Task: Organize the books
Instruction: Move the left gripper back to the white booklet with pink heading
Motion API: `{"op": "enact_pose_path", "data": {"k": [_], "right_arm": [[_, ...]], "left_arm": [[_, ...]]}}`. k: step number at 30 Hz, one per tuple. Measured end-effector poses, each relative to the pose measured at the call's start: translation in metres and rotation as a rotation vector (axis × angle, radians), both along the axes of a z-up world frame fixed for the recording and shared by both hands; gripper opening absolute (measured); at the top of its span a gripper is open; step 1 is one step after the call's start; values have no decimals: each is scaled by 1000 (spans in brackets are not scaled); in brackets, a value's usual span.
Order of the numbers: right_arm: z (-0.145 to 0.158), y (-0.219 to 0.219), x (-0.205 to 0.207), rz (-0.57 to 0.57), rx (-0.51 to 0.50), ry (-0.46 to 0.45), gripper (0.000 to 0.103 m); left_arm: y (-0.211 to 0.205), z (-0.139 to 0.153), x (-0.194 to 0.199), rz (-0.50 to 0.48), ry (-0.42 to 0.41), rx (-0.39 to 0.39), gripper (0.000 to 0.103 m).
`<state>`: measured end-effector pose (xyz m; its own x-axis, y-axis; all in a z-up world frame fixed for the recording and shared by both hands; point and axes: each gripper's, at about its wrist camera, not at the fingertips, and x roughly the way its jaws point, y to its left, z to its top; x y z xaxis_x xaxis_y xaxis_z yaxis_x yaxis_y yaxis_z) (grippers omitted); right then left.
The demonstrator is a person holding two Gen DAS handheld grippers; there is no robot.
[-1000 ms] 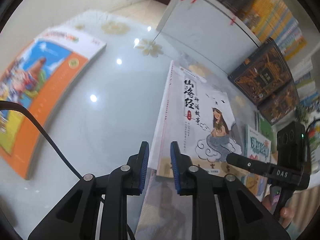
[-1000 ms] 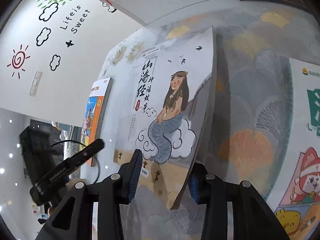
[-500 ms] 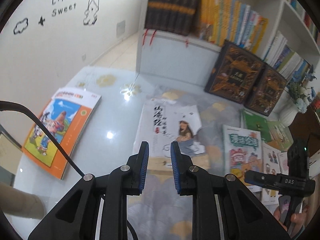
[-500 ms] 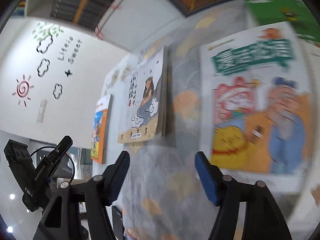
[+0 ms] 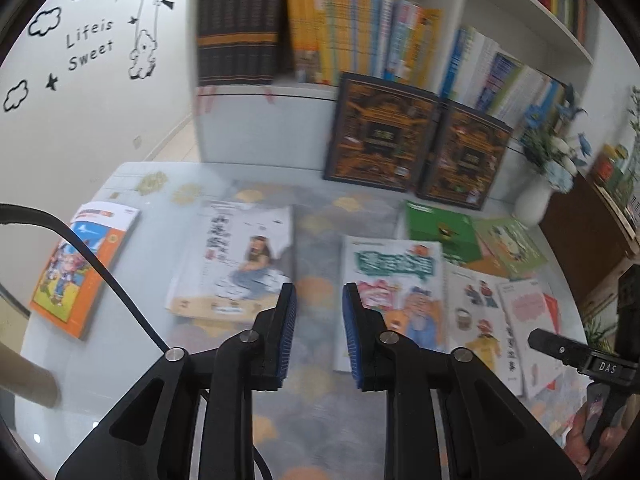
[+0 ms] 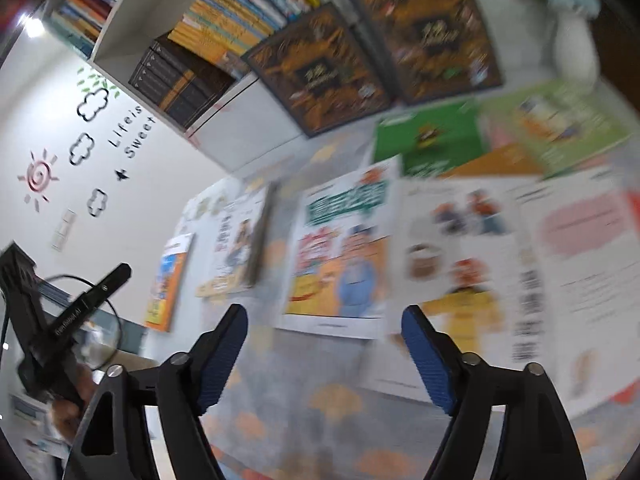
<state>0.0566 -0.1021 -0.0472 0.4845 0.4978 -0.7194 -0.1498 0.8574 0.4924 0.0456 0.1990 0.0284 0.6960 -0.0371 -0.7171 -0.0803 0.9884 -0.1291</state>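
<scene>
Several picture books lie flat on the table. A white book with a mermaid drawing (image 5: pixel 236 256) (image 6: pixel 236 252) lies left of centre. An orange-edged book (image 5: pixel 80 268) (image 6: pixel 168 280) lies further left. A cartoon book with a green title (image 5: pixel 394 280) (image 6: pixel 344 248) lies right of centre. My left gripper (image 5: pixel 319 292) hovers above the cloth between these two, its jaws opening with nothing between them. My right gripper (image 6: pixel 326 316) hangs high over the table's near side, its jaws opening wide and empty.
Two dark ornate books (image 5: pixel 380 132) (image 5: pixel 464 152) lean against a white bookshelf (image 5: pixel 260 124) packed with upright books. More flat books, green (image 5: pixel 440 232) and white (image 5: pixel 476 312), lie at the right. A white vase (image 5: pixel 532 200) stands at the back right. The view is blurred.
Both grippers have pulled back and up from the mermaid book. The right gripper, which had the book's edge between its jaws, has opened and left it flat. The left jaws have widened slightly.
</scene>
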Motion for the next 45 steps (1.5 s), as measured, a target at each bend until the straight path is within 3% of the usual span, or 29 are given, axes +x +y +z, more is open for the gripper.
{"op": "enact_pose_path", "data": {"k": [4, 6, 8, 11, 20, 24, 27, 30, 32, 35, 40, 45], "right_arm": [[2, -45, -17, -33, -56, -7, 79], [-2, -64, -20, -49, -42, 6, 79], [-8, -83, -23, -66, -28, 31, 79], [-14, -107, -27, -86, -23, 54, 79], [-25, -156, -34, -103, -38, 72, 79], [-35, -170, -33, -103, -42, 92, 79], [-43, -177, -31, -105, -37, 102, 79], [-53, -175, -26, -102, -78, 90, 79], [-62, -176, -22, -122, -128, 108, 79], [-74, -184, -19, -142, -129, 139, 79], [-89, -200, -19, -184, -233, 137, 79], [-96, -232, -14, -249, -177, 135, 77]], "left_arm": [[-42, -2, -3, -19, 10, 36, 24], [-66, -4, 0, -11, 25, 100, 25], [-93, -7, 4, 27, 46, 214, 25], [-119, -12, 9, 23, 74, 269, 25], [-172, -47, 13, -44, 157, 199, 25], [-172, -70, 16, -32, 210, 184, 26], [-169, -81, 16, -107, 241, 52, 26], [-172, -94, 17, -215, 275, -227, 29], [-178, -106, 20, -229, 318, -306, 29], [-194, -116, 21, -237, 333, -260, 29], [-231, -131, 34, -295, 360, -203, 29], [-273, -140, 47, -367, 365, -183, 29]]}}
